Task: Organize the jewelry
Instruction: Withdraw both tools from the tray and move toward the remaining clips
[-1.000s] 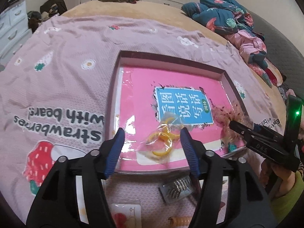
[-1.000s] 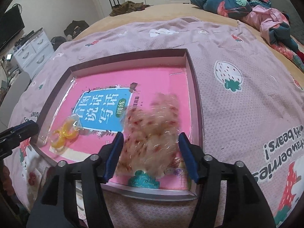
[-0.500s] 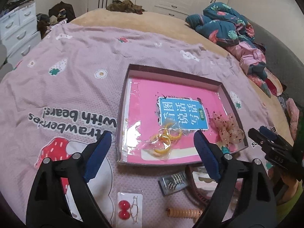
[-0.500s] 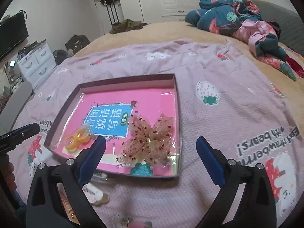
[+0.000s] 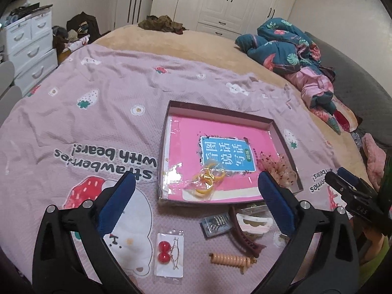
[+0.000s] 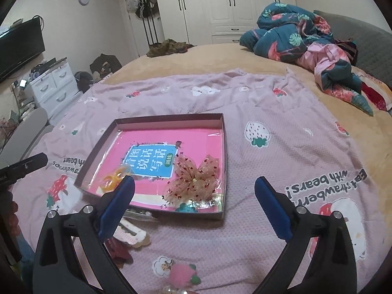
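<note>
On the bed's pink blanket, the remaining jewelry lies before the box: the cherry earring card is light and slippery, so I'd pinch its edge. The springy coil tie suits mid-body. Both my left hand-held gripper and right hand-held gripper gape empty, having just been opening.

- Blanket: lilac cloth, matt, with a fine waffle-like weave and printed strawberries.
- Box: card by the look of it, matt dark walls; its pink floor is glossy under clear film.
- Bow: sheer gauzy cloth with red sequin-like flecks.
- Rings: smooth yellow plastic, in a crinkled clear bag.
- Cherries: shiny red, on a clear-sleeved card.
- Coil: smooth peach plastic.
- Fingers: matt black plastic with blue, perhaps rubbery, pads.
</note>
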Demonstrator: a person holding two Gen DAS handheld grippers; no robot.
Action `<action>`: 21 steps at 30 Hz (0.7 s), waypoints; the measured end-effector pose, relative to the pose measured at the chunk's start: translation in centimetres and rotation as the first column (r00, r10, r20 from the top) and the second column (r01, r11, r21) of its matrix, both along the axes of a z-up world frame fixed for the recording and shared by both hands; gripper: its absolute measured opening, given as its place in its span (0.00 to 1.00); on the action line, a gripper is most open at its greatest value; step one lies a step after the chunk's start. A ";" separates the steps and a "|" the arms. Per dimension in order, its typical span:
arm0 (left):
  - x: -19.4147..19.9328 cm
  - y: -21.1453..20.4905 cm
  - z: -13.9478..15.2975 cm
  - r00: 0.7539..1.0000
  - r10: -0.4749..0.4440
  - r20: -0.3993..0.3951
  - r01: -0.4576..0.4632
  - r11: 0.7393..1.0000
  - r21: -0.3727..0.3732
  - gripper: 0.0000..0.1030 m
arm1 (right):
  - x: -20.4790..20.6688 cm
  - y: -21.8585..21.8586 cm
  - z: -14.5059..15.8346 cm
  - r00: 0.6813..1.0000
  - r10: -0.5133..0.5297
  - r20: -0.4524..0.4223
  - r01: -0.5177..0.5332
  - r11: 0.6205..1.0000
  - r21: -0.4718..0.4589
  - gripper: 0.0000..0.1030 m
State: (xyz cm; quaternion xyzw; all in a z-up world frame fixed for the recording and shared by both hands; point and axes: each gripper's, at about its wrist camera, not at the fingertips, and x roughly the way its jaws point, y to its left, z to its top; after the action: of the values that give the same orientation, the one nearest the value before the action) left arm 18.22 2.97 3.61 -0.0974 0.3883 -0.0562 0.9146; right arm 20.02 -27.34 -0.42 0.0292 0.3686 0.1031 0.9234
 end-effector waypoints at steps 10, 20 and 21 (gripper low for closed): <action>-3.1 -0.4 1.8 0.999 -0.009 0.052 0.009 1.000 0.000 0.91 | -2.8 0.6 2.2 0.999 0.025 0.044 -0.025 1.000 -0.002 0.95; -5.9 -0.9 1.5 0.998 -0.031 0.058 0.031 1.000 0.007 0.91 | -5.9 1.3 2.5 0.996 0.067 0.053 -0.066 0.998 -0.021 0.95; -6.2 -0.9 1.3 0.998 -0.032 0.056 0.032 0.999 0.009 0.91 | -6.2 1.4 2.4 0.996 0.073 0.050 -0.072 0.997 -0.023 0.95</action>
State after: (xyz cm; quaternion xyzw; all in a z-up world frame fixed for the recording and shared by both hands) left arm 12.00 2.06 4.95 -0.0856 0.3640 -0.0720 0.9246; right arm 13.81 -25.96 2.02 0.0031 0.3469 0.1335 0.9284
